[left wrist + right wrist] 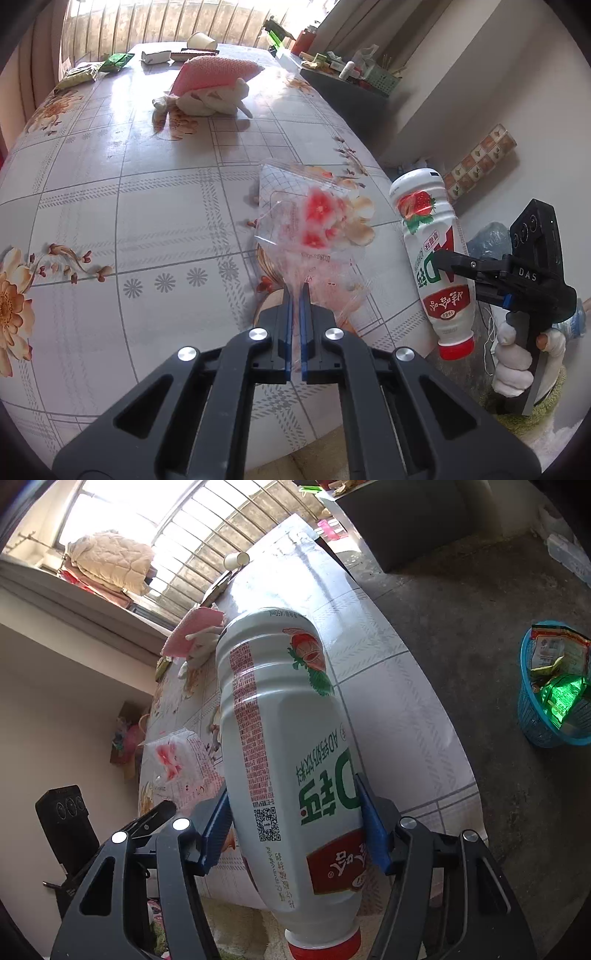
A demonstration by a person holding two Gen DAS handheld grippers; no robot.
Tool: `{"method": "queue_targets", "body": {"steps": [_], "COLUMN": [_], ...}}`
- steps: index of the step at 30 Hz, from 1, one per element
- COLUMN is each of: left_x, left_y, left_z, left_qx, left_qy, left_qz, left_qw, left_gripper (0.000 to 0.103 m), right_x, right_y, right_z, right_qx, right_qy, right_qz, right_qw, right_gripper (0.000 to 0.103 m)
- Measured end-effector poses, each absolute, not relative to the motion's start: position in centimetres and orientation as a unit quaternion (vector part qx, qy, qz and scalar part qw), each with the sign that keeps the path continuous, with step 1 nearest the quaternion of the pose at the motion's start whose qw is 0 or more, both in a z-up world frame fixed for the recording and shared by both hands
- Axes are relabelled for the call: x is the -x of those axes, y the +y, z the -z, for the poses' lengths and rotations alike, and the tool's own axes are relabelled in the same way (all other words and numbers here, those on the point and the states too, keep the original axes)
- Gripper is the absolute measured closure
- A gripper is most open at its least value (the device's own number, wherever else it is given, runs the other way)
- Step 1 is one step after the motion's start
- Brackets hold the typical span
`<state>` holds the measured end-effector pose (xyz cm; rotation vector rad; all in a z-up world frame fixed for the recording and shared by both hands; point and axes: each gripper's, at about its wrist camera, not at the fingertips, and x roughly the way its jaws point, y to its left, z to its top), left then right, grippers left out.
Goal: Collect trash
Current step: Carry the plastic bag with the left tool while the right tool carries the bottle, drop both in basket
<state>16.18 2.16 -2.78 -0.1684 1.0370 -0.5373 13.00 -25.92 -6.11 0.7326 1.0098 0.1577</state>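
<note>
While the left claw (295, 295) pinches a clear plastic wrapper (314, 236) above the worktop (147, 206), the right claw (295, 819) clamps a white drink bottle (284, 760), cap down, off the near right edge. Wrapper: light, limp, crinkly; any corner holds. Bottle: stiff, smooth, likely slippery; grip mid-body. Blue basket (543, 734) waits on the floor, right.

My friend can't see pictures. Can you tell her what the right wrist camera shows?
The right gripper holds a white strawberry drink bottle upside down, red cap at the bottom, between its blue fingers. Behind it is a flowery table, and a blue basket with wrappers inside sits on the floor at the right.
</note>
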Motion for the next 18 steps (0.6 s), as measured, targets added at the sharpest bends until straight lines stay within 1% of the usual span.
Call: {"method": "queue_targets", "body": {"steps": [5, 9, 13, 18], "left_x": [-16.4, -16.7, -17.3, -18.3], "left_y": [0.2, -2.9, -7.8, -16.3], "left_z": [0.5, -1.3, -2.8, -3.5], "left_qx": [0.068, 0.054, 0.036, -0.006], "left_qy": [0.470, 0.457, 0.449, 0.445], "left_qz": [0.274, 0.301, 0.340, 0.392], "left_qw": [0.836, 0.835, 0.826, 0.805], "left_gripper": [0.102, 0.102, 0.102, 0.102], "right_x": [-11.0, -8.9, -6.1, -1.9], "right_y": [-27.2, -29.8, -34.0, -41.1], "right_z": [5.8, 5.1, 4.4, 5.0], "right_qx": [-0.389, -0.416, -0.440, -0.487], "right_qy": [0.436, 0.402, 0.363, 0.307], "right_qz": [-0.082, -0.072, -0.034, 0.048], "right_qw": [0.808, 0.813, 0.820, 0.816], "right_gripper": [0.042, 0.042, 0.042, 0.042]}}
